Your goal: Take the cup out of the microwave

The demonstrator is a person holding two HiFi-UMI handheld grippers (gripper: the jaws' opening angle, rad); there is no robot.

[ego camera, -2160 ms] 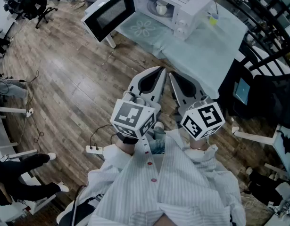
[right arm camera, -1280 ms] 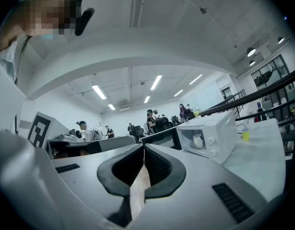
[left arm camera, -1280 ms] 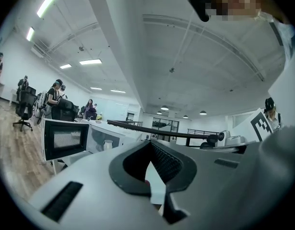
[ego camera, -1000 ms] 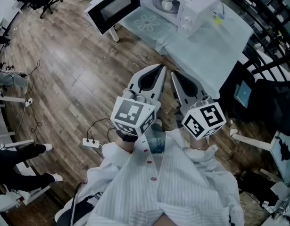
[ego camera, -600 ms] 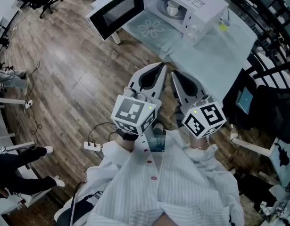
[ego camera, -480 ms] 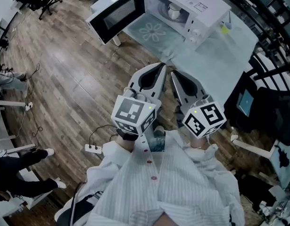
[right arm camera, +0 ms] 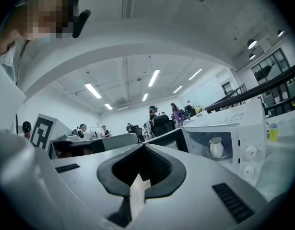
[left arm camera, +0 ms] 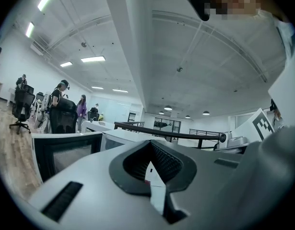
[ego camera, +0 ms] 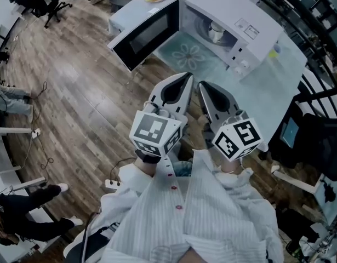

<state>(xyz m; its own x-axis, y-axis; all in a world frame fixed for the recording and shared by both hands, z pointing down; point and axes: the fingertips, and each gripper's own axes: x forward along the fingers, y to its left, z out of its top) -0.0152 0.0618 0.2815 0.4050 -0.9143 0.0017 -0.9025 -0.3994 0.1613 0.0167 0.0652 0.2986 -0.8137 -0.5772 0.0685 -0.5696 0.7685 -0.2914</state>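
A white cup [ego camera: 216, 32] stands on the turntable inside the white microwave [ego camera: 250, 23], whose door [ego camera: 149, 34] hangs open to the left. The right gripper view shows the same cup [right arm camera: 215, 146] behind the open front. My left gripper [ego camera: 188, 77] and right gripper [ego camera: 200, 84] are held side by side in front of my chest. Both point level toward the microwave, a good way short of it and above the wooden floor. Each is shut with nothing between its fingers, as the left gripper [left arm camera: 149, 143] and right gripper [right arm camera: 143, 146] also show in their own views.
The microwave sits on a table [ego camera: 267, 86] with a pale cloth and a flower mat [ego camera: 193, 56]. A small yellow cup [ego camera: 274, 52] stands to the microwave's right. A power strip [ego camera: 113, 183] lies on the floor; black chairs [ego camera: 316, 141] stand at the right. Several people stand in the background.
The microwave and table have come closer and lower in the head view as I walk toward them. Both grippers keep the same pose before my chest, still shut.
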